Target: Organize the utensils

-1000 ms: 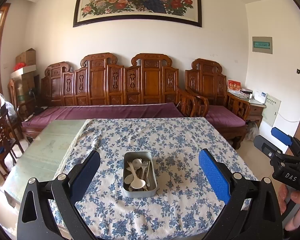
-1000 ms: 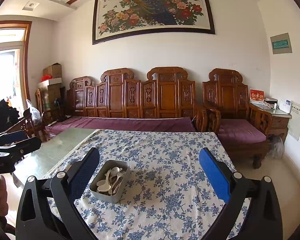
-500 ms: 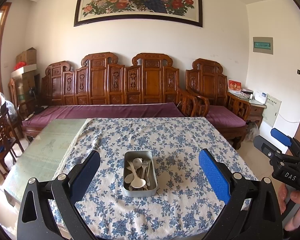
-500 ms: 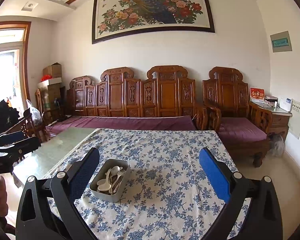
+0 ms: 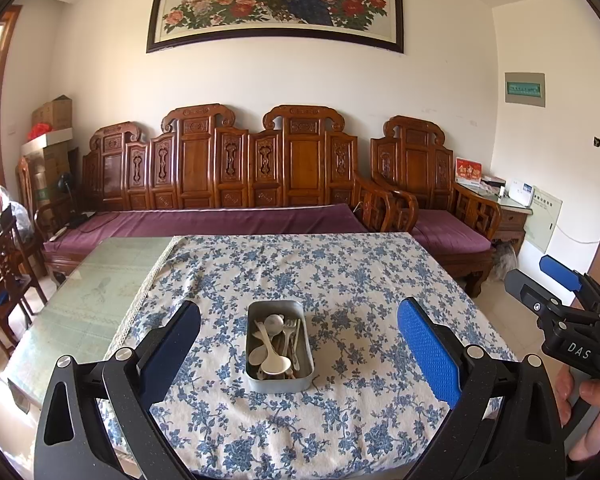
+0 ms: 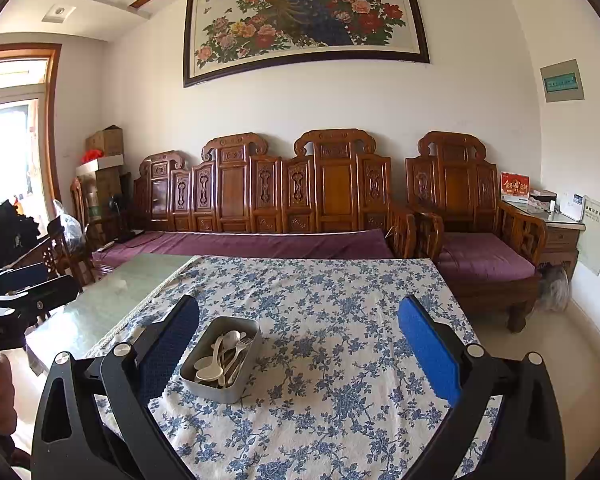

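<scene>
A grey metal tin [image 5: 279,382] [image 6: 204,384] sits on the blue-flowered tablecloth [image 5: 340,276] [image 6: 340,320]. Inside it lie white plastic spoons [image 5: 275,364] [image 6: 210,372] and forks [image 5: 290,330] [image 6: 242,346], heaped together. My left gripper [image 5: 298,352] hovers open above the near table edge, the tin straight ahead between its blue pads [image 5: 428,352]. My right gripper [image 6: 298,354] is open too, with the tin close to its left finger [image 6: 168,350]. Neither holds anything. The right gripper [image 5: 556,300] shows at the right edge of the left wrist view, a hand on its handle.
The cloth covers the right part of a glass-topped table [image 5: 96,288] [image 6: 108,300]. A carved wooden bench with purple cushions [image 5: 220,220] [image 6: 260,242] stands behind the table. Wooden chairs [image 5: 4,276] stand at the left, a side cabinet [image 6: 560,232] at the right wall.
Both views have shifted only slightly; the tin and utensils have not moved and both grippers stay open.
</scene>
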Tool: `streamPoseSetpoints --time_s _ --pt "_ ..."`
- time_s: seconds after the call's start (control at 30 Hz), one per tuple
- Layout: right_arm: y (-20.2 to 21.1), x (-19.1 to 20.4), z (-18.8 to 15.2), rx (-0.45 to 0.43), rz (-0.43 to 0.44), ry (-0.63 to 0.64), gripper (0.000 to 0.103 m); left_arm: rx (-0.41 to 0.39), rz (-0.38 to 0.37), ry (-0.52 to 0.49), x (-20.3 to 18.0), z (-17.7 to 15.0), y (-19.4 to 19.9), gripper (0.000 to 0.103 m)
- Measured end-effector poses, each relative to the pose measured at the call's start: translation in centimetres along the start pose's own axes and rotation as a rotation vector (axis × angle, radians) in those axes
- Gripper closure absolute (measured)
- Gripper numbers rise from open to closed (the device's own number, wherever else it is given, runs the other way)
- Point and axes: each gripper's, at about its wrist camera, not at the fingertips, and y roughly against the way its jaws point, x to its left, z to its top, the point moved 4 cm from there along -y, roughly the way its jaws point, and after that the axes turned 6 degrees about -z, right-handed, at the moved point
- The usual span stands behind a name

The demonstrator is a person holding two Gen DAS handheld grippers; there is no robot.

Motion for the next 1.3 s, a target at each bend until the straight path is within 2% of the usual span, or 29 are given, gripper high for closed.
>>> streamPoseSetpoints --time_s 1.3 --pt "0.06 0.21 0.06 0.003 0.004 -0.011 0.003 -0.003 0.006 -0.003 -0.29 -0.32 -0.06 0.008"
